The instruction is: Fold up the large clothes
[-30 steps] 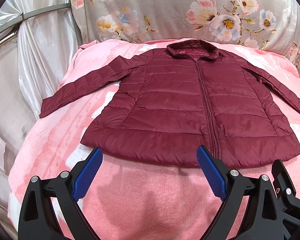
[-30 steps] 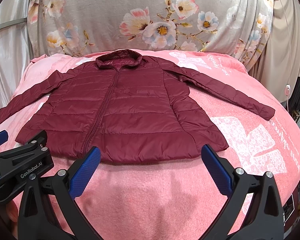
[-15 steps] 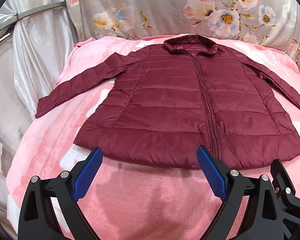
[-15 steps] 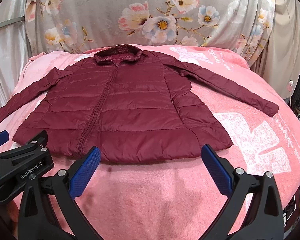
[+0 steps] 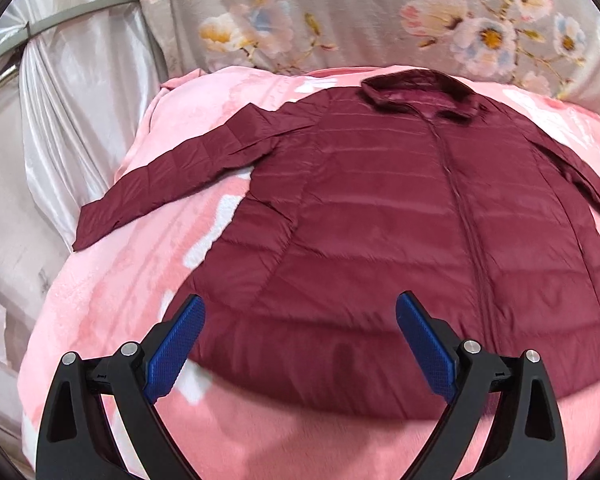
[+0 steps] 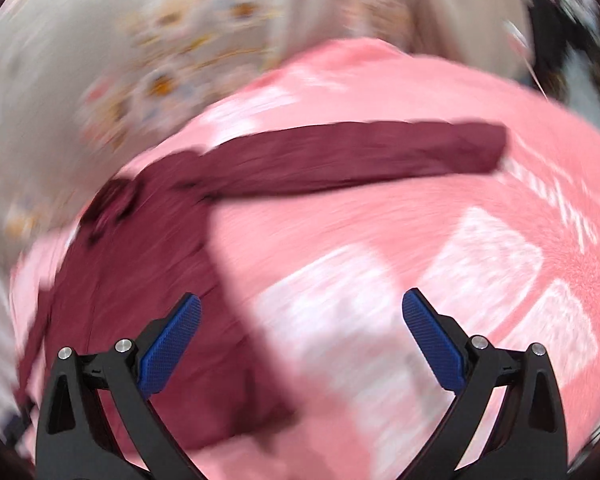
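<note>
A maroon quilted jacket lies flat and zipped on a pink blanket, collar at the far end, left sleeve stretched out to the left. My left gripper hangs open above the jacket's lower hem, nothing between its blue pads. The right wrist view is blurred by motion: there the jacket lies at the left and its right sleeve stretches across the blanket ahead. My right gripper is open over the bare blanket beside the jacket's right edge.
A floral grey cloth hangs behind the bed. Shiny white fabric and a metal rail stand along the left side. White printed patches mark the blanket on the right, where the bed's edge drops off.
Both grippers moved forward and lower toward the jacket. The right one swung to the right, so the right sleeve now lies ahead of it. Both stay open.
</note>
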Motion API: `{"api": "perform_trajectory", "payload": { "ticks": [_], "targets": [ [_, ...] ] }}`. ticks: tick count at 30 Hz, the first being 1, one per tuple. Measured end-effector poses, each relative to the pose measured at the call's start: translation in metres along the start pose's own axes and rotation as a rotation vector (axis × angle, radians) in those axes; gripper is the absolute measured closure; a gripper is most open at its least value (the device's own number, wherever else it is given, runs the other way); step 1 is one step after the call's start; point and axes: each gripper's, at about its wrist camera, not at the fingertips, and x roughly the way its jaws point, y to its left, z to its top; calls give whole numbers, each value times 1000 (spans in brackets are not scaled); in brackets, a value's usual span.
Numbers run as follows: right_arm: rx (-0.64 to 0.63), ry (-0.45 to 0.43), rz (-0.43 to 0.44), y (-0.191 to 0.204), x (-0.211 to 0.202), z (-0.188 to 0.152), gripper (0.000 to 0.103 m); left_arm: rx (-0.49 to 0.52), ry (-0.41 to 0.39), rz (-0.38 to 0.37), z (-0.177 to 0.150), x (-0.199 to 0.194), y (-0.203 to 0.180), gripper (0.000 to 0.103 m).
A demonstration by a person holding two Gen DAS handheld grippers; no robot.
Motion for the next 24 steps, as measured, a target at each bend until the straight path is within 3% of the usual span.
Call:
{"api": "perform_trajectory", "payload": {
  "ticks": [3, 6, 12, 15, 17, 19, 23, 24],
  "targets": [
    [182, -1, 15, -50, 23, 29, 5, -18, 15, 3, 12, 17, 6, 9],
    [282, -32, -8, -80, 40, 51, 10, -43, 31, 0, 21, 33, 12, 9],
    [354, -77, -44, -100, 70, 81, 33, -91, 46, 15, 35, 62, 25, 9],
    [330, -96, -42, -94, 82, 97, 57, -105, 38, 34, 42, 70, 33, 9],
    [310, -106, -23, -82, 88, 109, 85, -108, 37, 45, 48, 75, 39, 9],
    [233, -141, -12, -50, 86, 123, 94, -107, 46, 63, 52, 80, 44, 9],
    [8, -201, 119, 51, 68, 137, 97, -126, 52, 94, 60, 88, 56, 9],
    [-90, -211, 179, 94, 61, 132, 97, -130, 51, 99, 62, 90, 59, 9]
  ]
}}
